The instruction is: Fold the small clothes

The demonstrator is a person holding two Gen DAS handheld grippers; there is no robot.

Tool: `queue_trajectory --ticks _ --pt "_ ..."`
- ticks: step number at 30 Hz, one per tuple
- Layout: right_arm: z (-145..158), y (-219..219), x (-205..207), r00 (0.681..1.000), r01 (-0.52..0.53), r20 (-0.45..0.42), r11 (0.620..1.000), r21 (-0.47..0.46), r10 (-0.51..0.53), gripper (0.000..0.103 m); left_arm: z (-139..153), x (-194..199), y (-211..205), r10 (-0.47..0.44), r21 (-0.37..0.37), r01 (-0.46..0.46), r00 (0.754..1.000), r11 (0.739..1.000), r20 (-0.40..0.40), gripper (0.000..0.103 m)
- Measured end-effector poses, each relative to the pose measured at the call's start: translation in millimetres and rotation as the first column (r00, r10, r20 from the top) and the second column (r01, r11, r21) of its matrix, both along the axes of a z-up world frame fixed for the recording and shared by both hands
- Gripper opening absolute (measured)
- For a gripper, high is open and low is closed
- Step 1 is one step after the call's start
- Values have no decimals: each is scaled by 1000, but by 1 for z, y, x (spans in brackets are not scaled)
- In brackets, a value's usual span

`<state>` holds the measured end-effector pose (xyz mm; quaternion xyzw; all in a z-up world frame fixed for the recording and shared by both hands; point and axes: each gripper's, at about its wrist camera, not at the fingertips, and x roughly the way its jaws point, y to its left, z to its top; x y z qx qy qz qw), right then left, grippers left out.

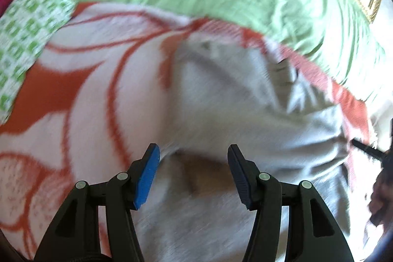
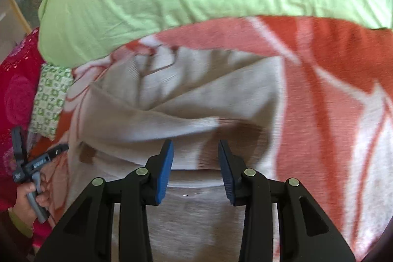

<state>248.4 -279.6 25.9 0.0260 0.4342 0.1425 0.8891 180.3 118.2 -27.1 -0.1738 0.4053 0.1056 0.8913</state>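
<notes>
Where blanket lies fuzzy, soft grey garment, creased

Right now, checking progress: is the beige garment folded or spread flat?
Partly folded: the beige garment has a layer doubled over across its middle, with creases, on the orange-and-white blanket.

Your garment is a small light grey-beige knit piece, lying spread on the orange-and-white patterned blanket. It sits just below the blanket's upper edge, toward the blanket's left half as you see it from the right wrist. It is partly folded: one fold crosses its middle as a raised diagonal ridge, and a straight hem edge runs across its lower part. From the left wrist the same garment looks pale grey, rumpled, blurred, with creases gathered at its right side.
</notes>
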Motion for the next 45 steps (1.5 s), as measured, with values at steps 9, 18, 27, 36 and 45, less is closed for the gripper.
queue_trajectory --ticks 9,18,27,36,45 --pt "-39 38 27 993 -83 -87 996 15 84 39 -28 118 3 19 51 -14 995 999 -94 58" --pt "-48 -21 33 984 153 -79 985 -85 -160 6 -44 124 57 221 85 -212 967 974 -127 66" --pt "-34 23 5 999 0 -32 993 -121 -3 13 -19 64 33 145 -6 -145 988 989 -49 61" --pt "-51 17 -17 984 25 -171 990 -142 -49 14 -49 23 10 72 105 -53 981 993 -181 63" --pt "-11 -5 -104 996 68 -55 994 -81 -72 54 -33 -81 -6 5 9 -4 981 1000 -193 65"
